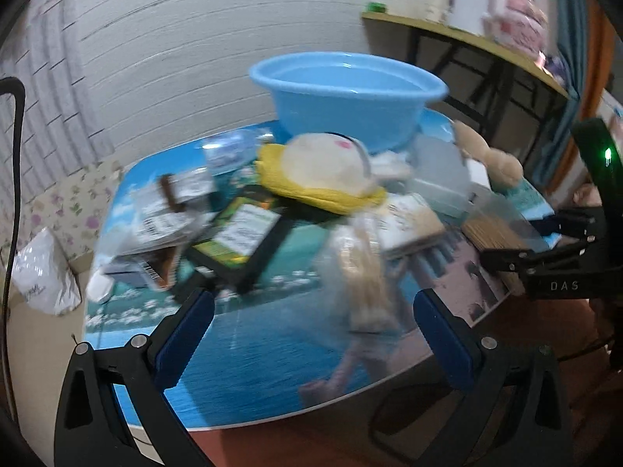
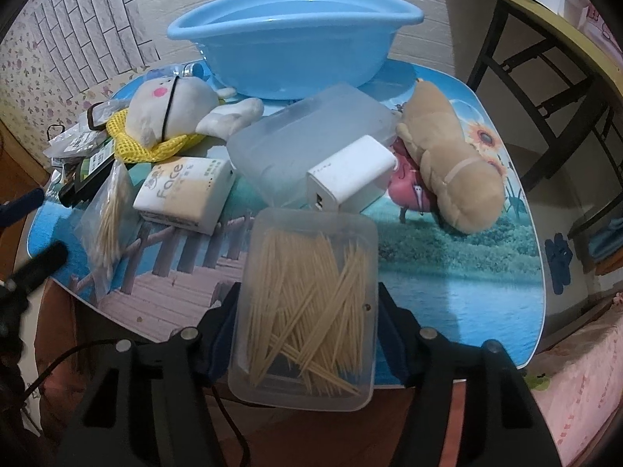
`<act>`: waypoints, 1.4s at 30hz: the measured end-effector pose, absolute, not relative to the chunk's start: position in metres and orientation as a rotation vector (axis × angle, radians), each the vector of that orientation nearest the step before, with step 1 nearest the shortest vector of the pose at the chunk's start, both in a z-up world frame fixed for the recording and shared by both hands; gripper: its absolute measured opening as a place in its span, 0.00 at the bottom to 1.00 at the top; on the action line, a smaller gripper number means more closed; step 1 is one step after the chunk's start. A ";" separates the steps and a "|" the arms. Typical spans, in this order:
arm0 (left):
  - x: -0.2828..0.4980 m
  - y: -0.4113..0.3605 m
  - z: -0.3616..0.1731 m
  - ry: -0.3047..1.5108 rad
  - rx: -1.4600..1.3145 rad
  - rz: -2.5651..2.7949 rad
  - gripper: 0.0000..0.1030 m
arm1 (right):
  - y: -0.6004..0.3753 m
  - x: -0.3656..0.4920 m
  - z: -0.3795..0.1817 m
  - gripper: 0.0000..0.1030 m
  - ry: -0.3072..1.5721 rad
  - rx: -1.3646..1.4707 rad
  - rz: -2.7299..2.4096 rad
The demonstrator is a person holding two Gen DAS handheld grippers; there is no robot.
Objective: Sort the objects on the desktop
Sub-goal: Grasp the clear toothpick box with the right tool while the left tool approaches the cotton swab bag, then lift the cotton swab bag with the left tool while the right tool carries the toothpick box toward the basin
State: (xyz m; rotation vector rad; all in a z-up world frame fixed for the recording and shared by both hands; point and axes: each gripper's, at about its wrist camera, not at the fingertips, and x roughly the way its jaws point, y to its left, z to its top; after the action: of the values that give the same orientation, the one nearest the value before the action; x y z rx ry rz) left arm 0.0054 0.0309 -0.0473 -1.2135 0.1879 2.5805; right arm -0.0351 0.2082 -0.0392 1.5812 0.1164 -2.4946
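Note:
My right gripper [image 2: 307, 299] is shut on a clear plastic box of toothpicks [image 2: 311, 257], held just above the table's near edge. My left gripper [image 1: 311, 303] is wide open over the front of the table with nothing gripped. A blurred clear bag of wooden sticks [image 1: 362, 272] lies on the table just ahead of its blue pads [image 1: 183, 342]. The left wrist view also shows the right gripper [image 1: 518, 249] with the toothpick box [image 1: 502, 229] at the right. A blue basin [image 2: 292, 39] stands at the back of the table.
The picture-printed table [image 2: 467, 303] holds a white plush in yellow netting [image 2: 171, 113], a tan plush [image 2: 451, 155], a frosted box [image 2: 311, 132], a white charger [image 2: 350, 179], a tissue pack [image 2: 187, 194] and a black-green packet [image 1: 241, 237]. A wooden desk [image 2: 525, 11] stands at the right.

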 end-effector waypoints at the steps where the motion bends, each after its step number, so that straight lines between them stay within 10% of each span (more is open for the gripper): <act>1: 0.006 0.035 -0.049 0.199 -1.209 2.575 1.00 | 0.209 -0.035 -0.039 0.60 0.113 1.574 -2.493; 16: -0.005 0.053 -0.077 0.256 -1.319 2.585 0.98 | 0.205 -0.037 -0.040 0.63 0.134 1.515 -2.470; 20: -0.004 0.050 -0.076 0.176 -1.307 2.558 0.70 | 0.204 -0.036 -0.042 0.64 0.158 1.494 -2.480; 33: 0.003 0.037 -0.040 0.084 -1.230 2.612 0.29 | 0.207 -0.027 -0.011 0.59 0.115 1.287 -2.470; 42: 0.007 0.034 -0.016 0.072 -1.151 2.642 0.27 | 0.202 -0.027 0.008 0.59 0.088 1.199 -2.475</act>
State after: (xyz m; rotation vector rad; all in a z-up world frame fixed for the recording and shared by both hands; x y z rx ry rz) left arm 0.0068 0.0336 -0.0159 -1.1507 0.0716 2.6417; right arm -0.0270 0.2020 0.0077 1.1994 0.0880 -2.4750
